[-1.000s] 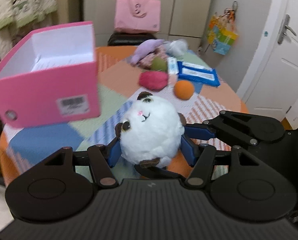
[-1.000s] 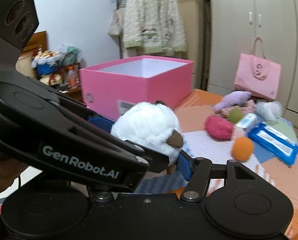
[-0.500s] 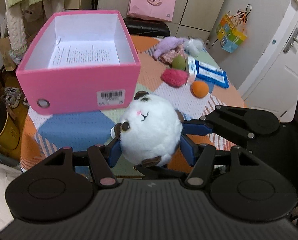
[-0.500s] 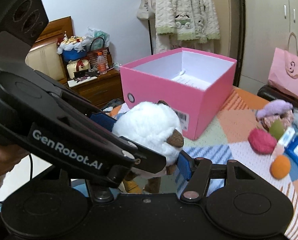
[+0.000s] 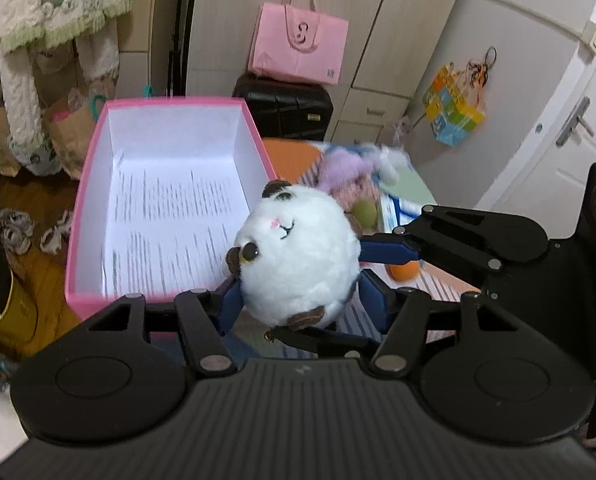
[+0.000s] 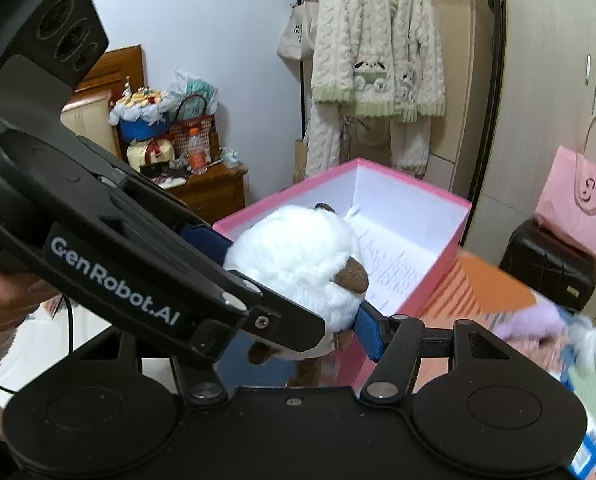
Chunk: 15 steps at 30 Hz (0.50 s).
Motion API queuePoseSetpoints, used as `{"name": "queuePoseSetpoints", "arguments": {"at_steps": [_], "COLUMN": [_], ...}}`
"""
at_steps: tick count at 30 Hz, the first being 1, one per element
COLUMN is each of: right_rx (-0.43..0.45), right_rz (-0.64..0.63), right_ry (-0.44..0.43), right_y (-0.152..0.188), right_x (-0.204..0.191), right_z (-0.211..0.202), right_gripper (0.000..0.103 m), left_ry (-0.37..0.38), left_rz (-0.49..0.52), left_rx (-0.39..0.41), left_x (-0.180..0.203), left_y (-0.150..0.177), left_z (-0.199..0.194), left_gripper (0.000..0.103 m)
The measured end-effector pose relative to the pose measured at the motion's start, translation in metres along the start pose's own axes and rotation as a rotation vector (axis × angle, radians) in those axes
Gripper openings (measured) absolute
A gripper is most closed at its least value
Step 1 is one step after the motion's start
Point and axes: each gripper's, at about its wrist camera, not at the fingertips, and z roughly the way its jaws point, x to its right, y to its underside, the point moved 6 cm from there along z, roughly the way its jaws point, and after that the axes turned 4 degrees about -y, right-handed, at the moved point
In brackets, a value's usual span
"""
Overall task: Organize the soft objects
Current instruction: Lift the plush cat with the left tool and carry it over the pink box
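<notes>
Both the left gripper [image 5: 298,280] and right gripper [image 6: 293,292] are clamping the round plush panda [image 5: 295,254], the open pink box [image 5: 165,204] lying just ahead and below.

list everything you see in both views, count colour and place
round white plush panda toy: 1, white with brown ears, clamped by both tongs at the box's near corner
pink cardboard box: 1, pink outside, white inside, open, printed paper on its floor
purple plush toy: 1, lilac, on the patchwork table behind the panda
orange ball: 1, orange, mostly hidden by the right tongs
pink paper bag: 1, on a black case by the wardrobe
cream knitted cardigan: 1, hanging
left tongs: blue pads on the panda
right tongs: blue pads on the panda
hand: 1, left edge
</notes>
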Motion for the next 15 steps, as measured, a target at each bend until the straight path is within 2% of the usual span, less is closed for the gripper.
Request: {"name": "queuePoseSetpoints", "arguments": {"at_steps": [8,15], "right_rx": [0.018,-0.036], "right_rz": [0.009,0.015], "right_ry": [-0.004,-0.008], "right_y": [-0.041,-0.050], "right_x": [0.038,0.065], "right_z": [0.036,0.083], "right_gripper": [0.067,0.067], "left_ry": [0.015,-0.007], "left_rz": [-0.052,-0.113], "left_rx": [0.012,-0.042], "left_x": [-0.034,-0.066], "left_y": [-0.046,-0.058], "left_z": [0.032,0.080], "left_gripper": [0.060,0.059]}}
